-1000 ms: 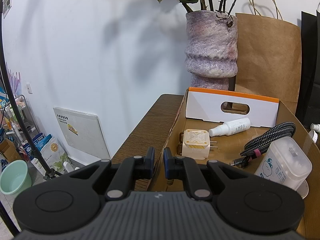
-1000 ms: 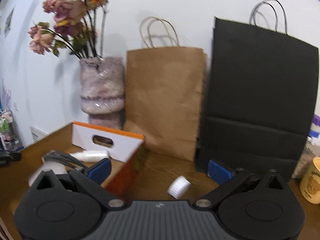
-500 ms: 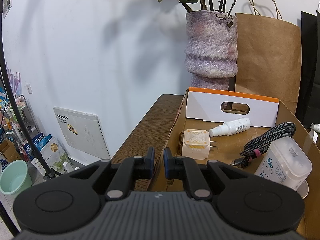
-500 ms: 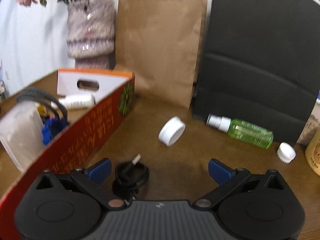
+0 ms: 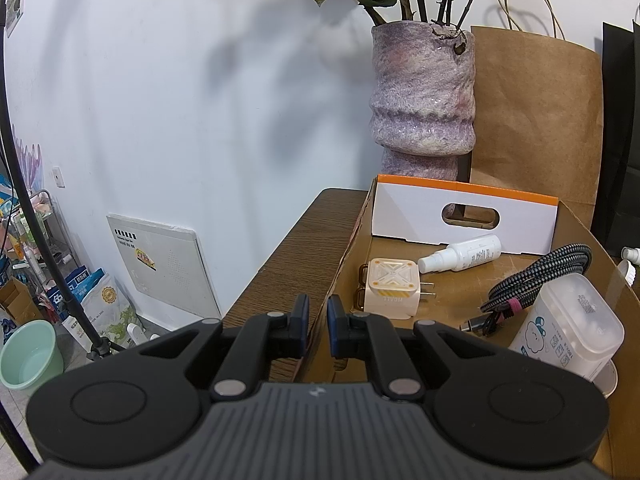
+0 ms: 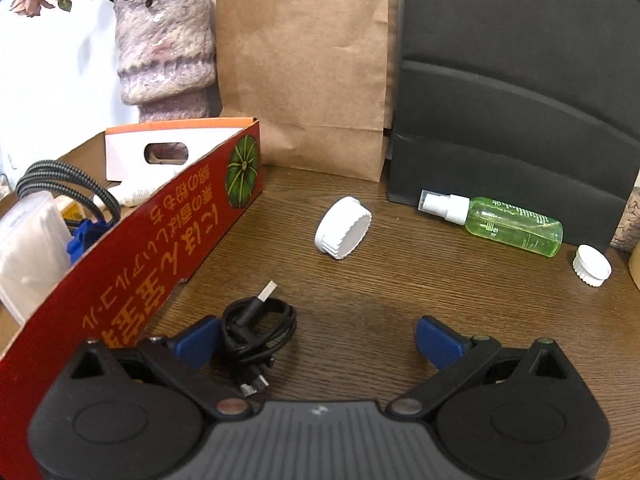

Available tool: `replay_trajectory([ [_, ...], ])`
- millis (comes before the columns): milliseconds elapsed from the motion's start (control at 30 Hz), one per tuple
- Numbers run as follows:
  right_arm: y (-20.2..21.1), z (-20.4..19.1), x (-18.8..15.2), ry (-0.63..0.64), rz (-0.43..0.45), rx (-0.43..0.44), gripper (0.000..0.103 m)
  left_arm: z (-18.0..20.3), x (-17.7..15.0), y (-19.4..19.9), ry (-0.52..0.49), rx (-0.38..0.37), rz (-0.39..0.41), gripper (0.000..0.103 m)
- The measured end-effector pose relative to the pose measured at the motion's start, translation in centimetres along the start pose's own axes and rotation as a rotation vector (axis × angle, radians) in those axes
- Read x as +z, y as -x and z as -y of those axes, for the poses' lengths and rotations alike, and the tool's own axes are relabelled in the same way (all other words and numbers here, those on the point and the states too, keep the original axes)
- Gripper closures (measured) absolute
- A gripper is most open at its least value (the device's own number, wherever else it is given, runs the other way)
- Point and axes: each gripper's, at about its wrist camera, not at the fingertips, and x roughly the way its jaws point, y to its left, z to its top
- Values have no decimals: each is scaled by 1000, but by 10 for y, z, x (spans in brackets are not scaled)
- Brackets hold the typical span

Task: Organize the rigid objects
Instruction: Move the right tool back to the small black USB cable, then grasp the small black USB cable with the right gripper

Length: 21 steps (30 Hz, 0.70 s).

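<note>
Cardboard box (image 6: 168, 240) sits at the left side of the tabletop (image 6: 400, 300), already holding a charger block (image 5: 394, 294), braided cable (image 5: 536, 284), white spray bottle (image 5: 460, 254) and a translucent tub (image 5: 568, 332). Loose on the tabletop, largest first: green spray bottle (image 6: 492, 220) lying toward the right edge against the black bag (image 6: 520, 100), likely light, smooth, prone to roll; grip across the body. White jar lid (image 6: 343, 227), tilted on its rim mid-tabletop, stiff, ridged; pinch across the diameter. Coiled black USB cable (image 6: 256, 328), near the front edge beside the box, floppy; take the bundle's middle. Small white cap (image 6: 592, 266), far right. Right hand-held gripper (image 6: 316, 340) gapes wide, empty, cable beside its left finger. Left hand-held gripper (image 5: 314, 316) closed, empty.
</note>
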Motion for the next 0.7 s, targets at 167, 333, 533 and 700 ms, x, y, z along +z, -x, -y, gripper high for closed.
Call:
replay_trajectory([
  [167,0,0,0,0,1,1,0,0,0,0,0,0,0,92],
  [333,5,-3,0,15,33,26,33,0,0,0,0,0,0,92],
  [533,9,-5,1,28,50,39,66,0,0,0,0,0,0,92],
  [700,9,-6,1,28,54,35,67,0,0,0,0,0,0,92],
])
